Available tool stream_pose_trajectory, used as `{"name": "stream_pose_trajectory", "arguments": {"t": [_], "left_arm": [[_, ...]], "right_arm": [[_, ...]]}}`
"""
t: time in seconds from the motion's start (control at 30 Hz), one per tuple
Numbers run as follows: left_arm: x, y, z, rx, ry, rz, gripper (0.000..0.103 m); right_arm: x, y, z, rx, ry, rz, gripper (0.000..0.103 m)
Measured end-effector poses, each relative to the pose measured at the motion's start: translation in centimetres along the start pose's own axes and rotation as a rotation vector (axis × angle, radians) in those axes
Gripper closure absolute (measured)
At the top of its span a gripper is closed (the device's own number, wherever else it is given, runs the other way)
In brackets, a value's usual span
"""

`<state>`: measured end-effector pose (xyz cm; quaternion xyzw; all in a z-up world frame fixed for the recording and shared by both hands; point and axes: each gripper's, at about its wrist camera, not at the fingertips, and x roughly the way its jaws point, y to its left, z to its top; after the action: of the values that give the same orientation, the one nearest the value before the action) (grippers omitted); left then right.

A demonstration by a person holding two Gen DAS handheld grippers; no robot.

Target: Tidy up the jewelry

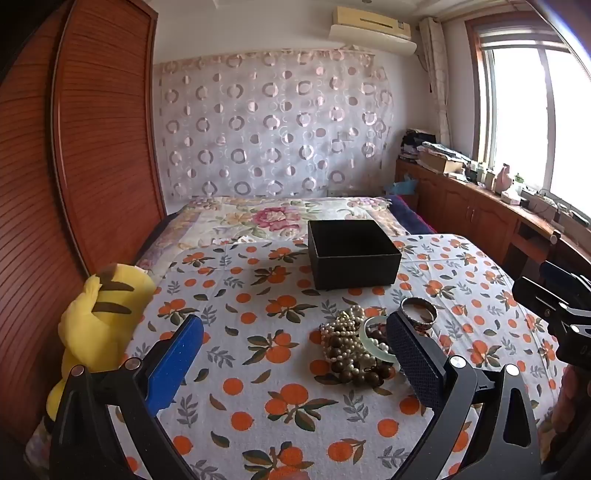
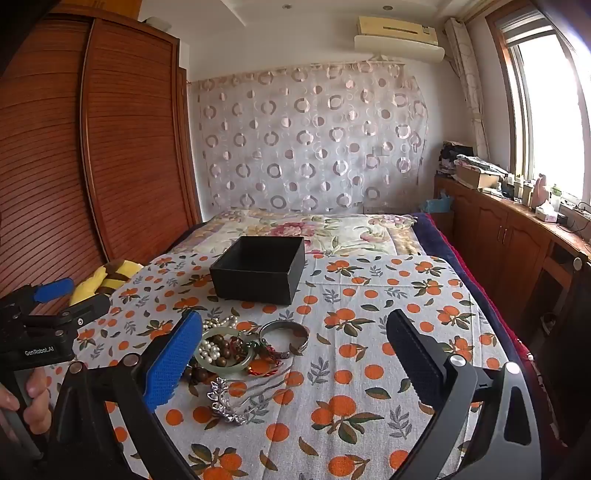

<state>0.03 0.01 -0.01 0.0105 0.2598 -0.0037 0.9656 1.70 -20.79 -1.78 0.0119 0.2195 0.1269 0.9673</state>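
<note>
Left wrist view: the left gripper (image 1: pixel 295 339) stands wide open above the cloth, its blue finger pad (image 1: pixel 173 365) on the left and its black finger pad (image 1: pixel 415 358) on the right, with nothing between them. The black pad overlaps the near edge of the jewelry pile (image 1: pixel 351 347) in the picture; contact cannot be judged. The pile holds pearl strands (image 1: pixel 349 321), dark wooden beads (image 1: pixel 354 369), a pale green bangle (image 1: pixel 369 345) and, just behind, a metal bangle (image 1: pixel 419 312).

Right wrist view: the right gripper (image 2: pixel 295 339) is likewise spread wide and holds nothing. The green bangle (image 2: pixel 225 365) lies just beside its blue pad, a metal cuff (image 2: pixel 284 332) sits between the pads, and a silver hairpin (image 2: pixel 229 402) lies nearest the camera.

Surface: a cloth printed with oranges (image 1: pixel 258 406) covers the bed. An open black box (image 1: pixel 352 254) stands on it beyond the pile, apart from the jewelry; what shows of its interior is bare.

Room, from left: a slatted wooden wardrobe (image 1: pixel 103 129), a yellow striped plush toy (image 1: pixel 99 317) at the cloth's left edge, a sheer curtain with ring patterns (image 1: pixel 273 125) on the far wall, an air conditioner (image 1: pixel 373 29) above it, a low wooden cabinet (image 1: pixel 472 210) with clutter, and a bright window (image 1: pixel 535 110).
</note>
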Motion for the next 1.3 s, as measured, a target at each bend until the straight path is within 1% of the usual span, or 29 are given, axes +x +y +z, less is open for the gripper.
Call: {"name": "stream_pose_trajectory", "arguments": {"t": [0.53, 1.3], "left_arm": [[0.04, -0.26, 0.39, -0.002, -0.013, 0.001, 0.007], [-0.41, -0.06, 0.07, -0.005, -0.022, -0.003, 0.007]], "right_arm": [[-0.09, -0.07, -0.01, 0.004, 0.001, 0.002, 0.002], [-0.57, -0.09, 0.2, 0.005, -0.005, 0.004, 0.002]]}}
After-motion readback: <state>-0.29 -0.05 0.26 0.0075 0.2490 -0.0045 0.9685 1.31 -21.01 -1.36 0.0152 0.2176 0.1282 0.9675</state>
